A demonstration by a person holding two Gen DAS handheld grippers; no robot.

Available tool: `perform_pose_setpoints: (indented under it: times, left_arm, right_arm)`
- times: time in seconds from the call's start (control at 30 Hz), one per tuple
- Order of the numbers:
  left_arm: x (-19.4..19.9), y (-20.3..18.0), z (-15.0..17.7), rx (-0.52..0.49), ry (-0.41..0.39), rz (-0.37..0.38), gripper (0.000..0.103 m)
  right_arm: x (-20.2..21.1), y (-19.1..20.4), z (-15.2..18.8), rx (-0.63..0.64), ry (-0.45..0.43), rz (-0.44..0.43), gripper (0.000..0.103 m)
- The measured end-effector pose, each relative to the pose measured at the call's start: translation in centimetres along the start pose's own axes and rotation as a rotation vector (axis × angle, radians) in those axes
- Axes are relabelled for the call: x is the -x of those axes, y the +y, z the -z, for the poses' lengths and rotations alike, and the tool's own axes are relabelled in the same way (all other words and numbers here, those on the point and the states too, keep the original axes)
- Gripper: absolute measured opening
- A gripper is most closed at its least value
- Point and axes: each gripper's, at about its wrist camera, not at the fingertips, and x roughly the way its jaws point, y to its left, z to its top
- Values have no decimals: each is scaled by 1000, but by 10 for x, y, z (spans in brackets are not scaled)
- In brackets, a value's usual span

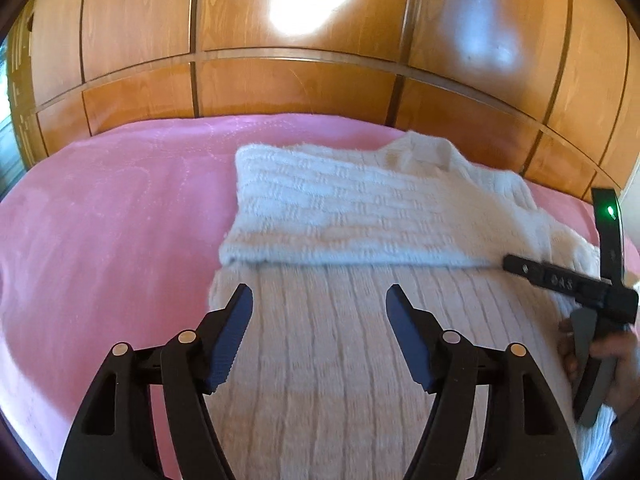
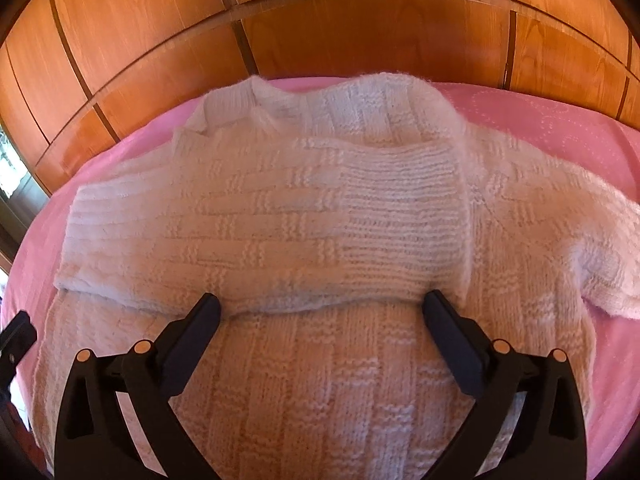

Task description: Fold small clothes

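Observation:
A white knitted sweater (image 2: pixel 320 380) lies flat on the pink bedspread (image 2: pixel 560 128). One sleeve (image 2: pixel 260 220) is folded across its chest; the other sleeve (image 2: pixel 600 264) lies out to the right. My right gripper (image 2: pixel 320 312) is open and empty just above the sweater's body, below the folded sleeve. My left gripper (image 1: pixel 320 304) is open and empty above the sweater's lower body (image 1: pixel 340 360). In the left wrist view the folded sleeve (image 1: pixel 340 216) lies ahead, and the right gripper's body (image 1: pixel 568 280) shows at the right edge, held by a hand.
A glossy wooden wardrobe wall (image 1: pixel 280 80) stands right behind the bed; it also shows in the right wrist view (image 2: pixel 360 32). Bare pink bedspread (image 1: pixel 100 220) stretches to the left of the sweater. The left gripper's edge (image 2: pixel 16 340) shows at the lower left.

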Motion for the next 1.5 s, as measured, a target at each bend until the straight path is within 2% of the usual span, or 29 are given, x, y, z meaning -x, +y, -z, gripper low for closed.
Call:
perform_pose_setpoints:
  times: [0.3, 0.37, 0.5, 0.63, 0.73, 0.8, 0.97, 1.03, 1.13, 1.27, 1.33, 1.4, 1.47, 1.5]
  left_arm:
    - [-12, -6, 27, -28, 55, -23, 68]
    - [-23, -4, 35, -21, 83, -28, 75]
    - [-26, -1, 37, -13, 86, -6, 81]
    - [-27, -1, 38, -11, 86, 8, 85]
    - [-28, -2, 38, -18, 90, 15, 87]
    - [-28, -3, 38, -20, 91, 13, 88]
    - [-27, -4, 38, -21, 91, 13, 88]
    - [-27, -4, 38, -23, 92, 12, 88]
    - [-28, -3, 38, -28, 94, 9, 88]
    - [-29, -6, 38, -39, 98, -1, 89]
    - [-30, -7, 38, -44, 99, -8, 89]
    - [-30, -7, 38, -47, 100, -10, 89]
    - [-30, -7, 38, -48, 101, -12, 89]
    - [-30, -8, 38, -48, 101, -14, 89]
  right_arm:
    - [0, 7, 1, 12, -5, 28, 101]
    - [3, 6, 2, 8, 3, 23, 101]
    - [17, -6, 6, -33, 13, -29, 101]
    - [53, -41, 14, -119, -34, -62, 100]
    - [88, -96, 26, -273, -100, -60, 98]
    - [112, -143, 38, -396, -148, -26, 90]
    - [147, -254, 79, -718, -218, 76, 62]
    - [154, -294, 95, -845, -252, 109, 60]
    - [161, -337, 104, -990, -304, 99, 57]
    - [164, -368, 95, -1078, -354, 82, 57]
    - [163, -373, 84, -1077, -348, 123, 57]
    - [161, -381, 72, -1065, -338, 182, 47]
    - [159, -387, 55, -1040, -314, 234, 20]
    - [158, -385, 50, -1022, -306, 243, 13]
